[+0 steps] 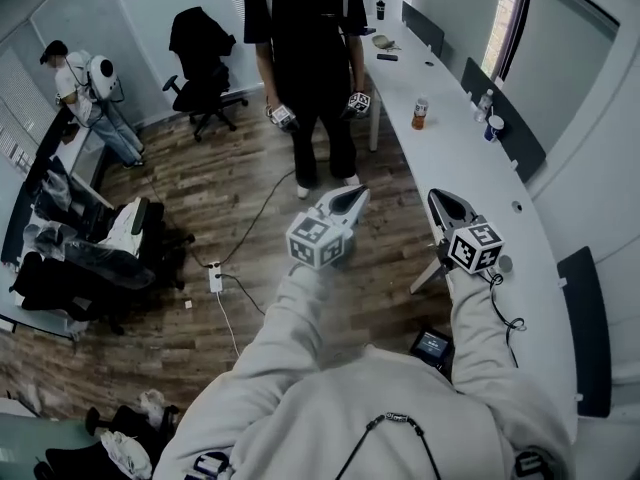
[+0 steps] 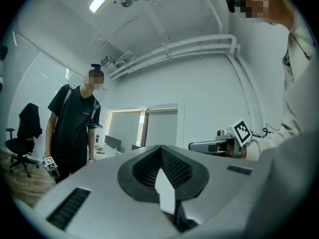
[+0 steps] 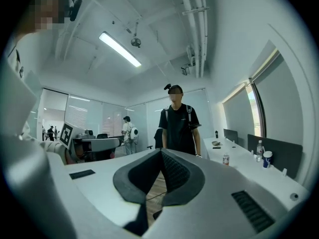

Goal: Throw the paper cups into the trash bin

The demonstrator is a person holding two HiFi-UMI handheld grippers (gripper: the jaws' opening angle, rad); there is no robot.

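A long white desk (image 1: 470, 198) curves along the right side of an office with a wood floor (image 1: 230, 198). A person in black (image 1: 305, 58) stands near the desk's inner edge, facing the camera wearer, with a marker-cubed gripper in each hand. A second person (image 1: 85, 93) with a white backpack stands at the far left, beside a black office chair (image 1: 205, 63).

In the head view, the wearer's two pale grey sleeves reach forward from the bottom of the frame, side by side but apart. Both grippers are held level and point toward the person in black.

The left gripper (image 1: 355, 196) hangs over the floor. In its own view, the left gripper (image 2: 160, 151) has its dark ribbed pads pressed together at the tips, with nothing caught between them.

The right gripper (image 1: 440, 196) sits over the inner edge of the desk. In its own view, the right gripper (image 3: 160, 153) is likewise closed tip to tip and empty, touching nothing.

What looks like a paper cup (image 1: 495, 126), white and blue, stands on the far part of the desk, well away from both grippers. A clear bottle stands just beside it, and a drink bottle (image 1: 420, 113) stands nearer the desk's inner edge. The right gripper view shows the cup (image 3: 267, 159) far off to its right.
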